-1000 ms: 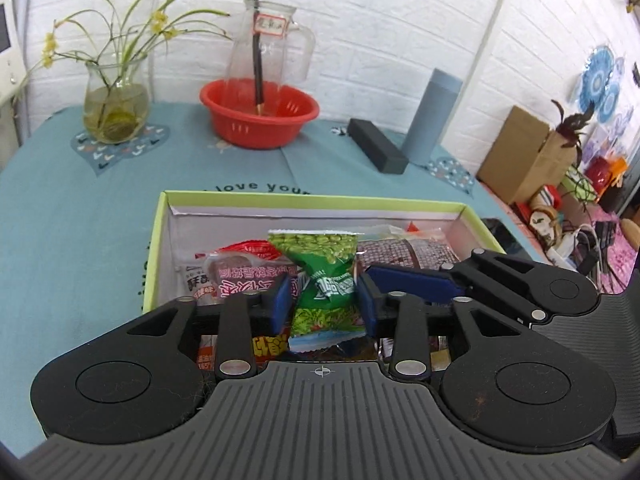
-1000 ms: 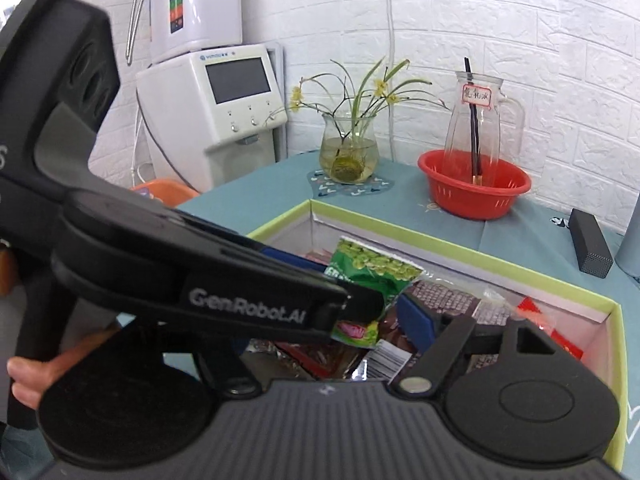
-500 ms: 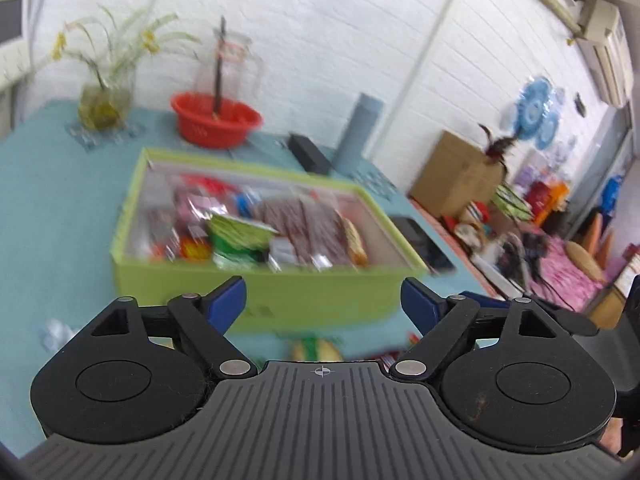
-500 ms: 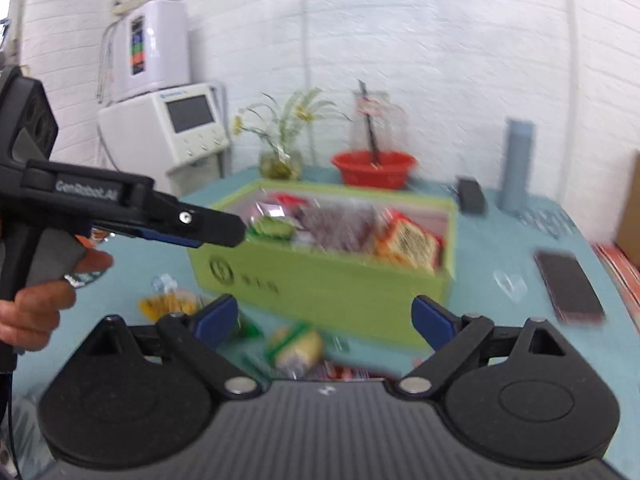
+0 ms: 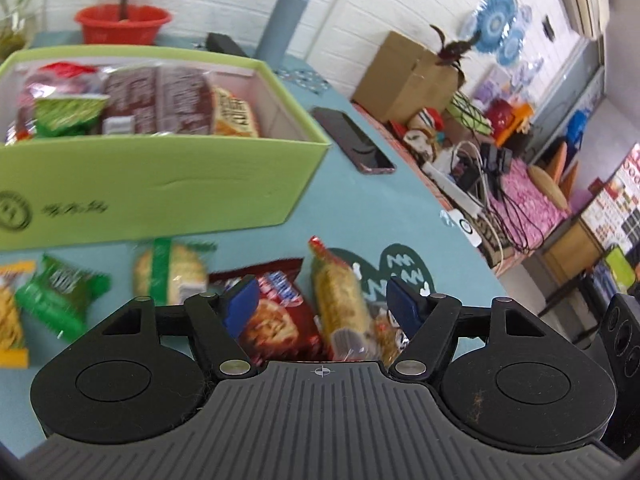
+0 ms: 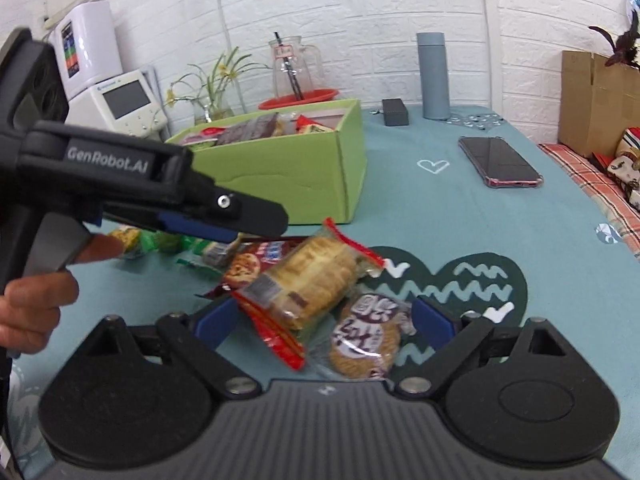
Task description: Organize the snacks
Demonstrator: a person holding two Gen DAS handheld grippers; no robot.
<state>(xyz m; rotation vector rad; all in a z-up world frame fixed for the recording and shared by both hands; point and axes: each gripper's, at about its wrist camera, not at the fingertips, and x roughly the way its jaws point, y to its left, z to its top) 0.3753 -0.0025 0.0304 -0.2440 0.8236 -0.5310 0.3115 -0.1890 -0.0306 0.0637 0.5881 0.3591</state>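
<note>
Both the left gripper (image 5: 322,306) and right gripper (image 6: 324,320) gape wide, holding nothing. Loose snack packets (image 6: 308,276) lie near the table's (image 6: 500,220) front edge, before the green box (image 6: 288,172).

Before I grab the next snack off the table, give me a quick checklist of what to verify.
1. Left hand-held gripper open and empty: ok.
2. Right hand-held gripper open and empty: ok.
3. Target between the right fingers: cannot tell, since both the cracker pack and the round cookie pack lie there, overlapping.
4. Left aimed at one item: not ok, the long cracker pack and the red cookie bag both sit in its gap.
5. Room in the green box: cannot tell, it looks fairly full.
6. Phone out of the way: ok.
</note>
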